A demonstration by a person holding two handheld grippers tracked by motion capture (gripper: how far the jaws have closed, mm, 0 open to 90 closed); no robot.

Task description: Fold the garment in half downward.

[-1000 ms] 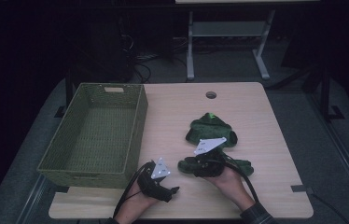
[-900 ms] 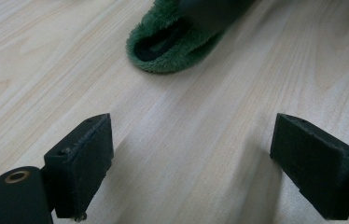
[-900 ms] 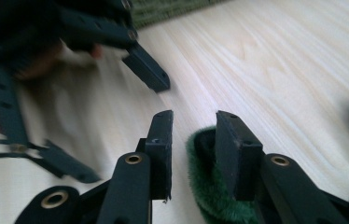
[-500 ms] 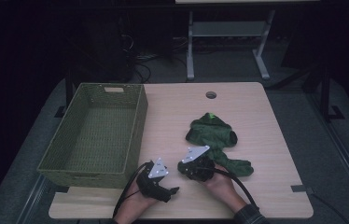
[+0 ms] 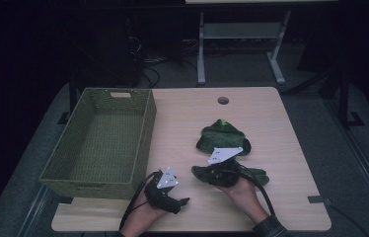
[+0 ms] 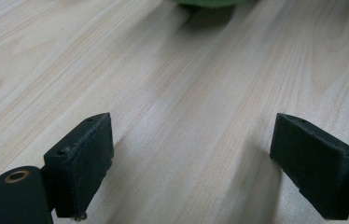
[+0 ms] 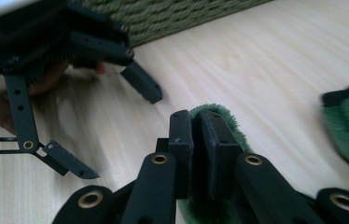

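A dark green, furry plush cloth (image 5: 222, 140) lies crumpled on the pale wooden table (image 5: 271, 123), right of centre and towards the person's side. Its near-left edge is pinched in the right gripper (image 7: 199, 128), whose two black jaws have just been closing and now stand nearly together with a fold of the green pile between them. In the high view the right gripper (image 5: 207, 174) sits on the cloth's near edge, its grey three-cornered plate uppermost, the person's right hand (image 5: 239, 190) behind it.

Just to its left, the left gripper (image 5: 182, 200) rests low over bare wood, held by the left hand (image 5: 145, 212); its jaws stand wide apart with nothing between them. In the left gripper view the black pads (image 6: 84, 154) frame open tabletop, with a sliver of the green cloth (image 6: 210, 2) at the top edge.

A rectangular olive-green woven basket (image 5: 145, 133) occupies the table's left side, its right wall near the left gripper. Bare wood stretches beyond the cloth to the far edge, where a round cable hole (image 5: 223, 100) sits, and along the right edge.
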